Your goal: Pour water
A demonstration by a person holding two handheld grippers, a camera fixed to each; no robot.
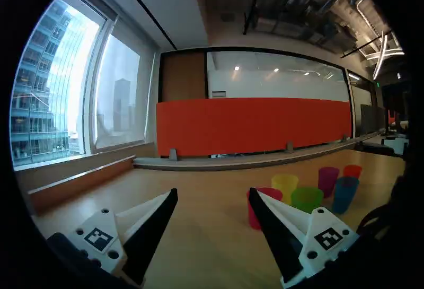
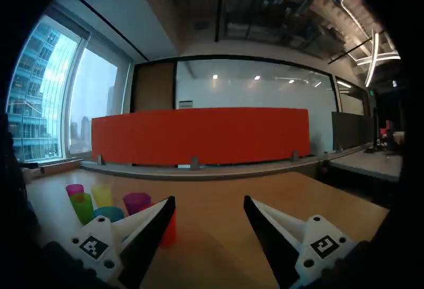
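The left gripper (image 1: 212, 192) is hovering over the wooden desk (image 1: 212, 246), its jaws spread wide and gripping nothing. The right gripper (image 2: 208, 200) is also hovering with its jaws wide and empty. Six plastic cups (image 1: 307, 199) are standing upright in a cluster on the desk, mouths facing up: red, yellow, green, purple, orange and blue. The red cup (image 1: 269, 191) is sitting partly hidden behind one of the left gripper's jaws.
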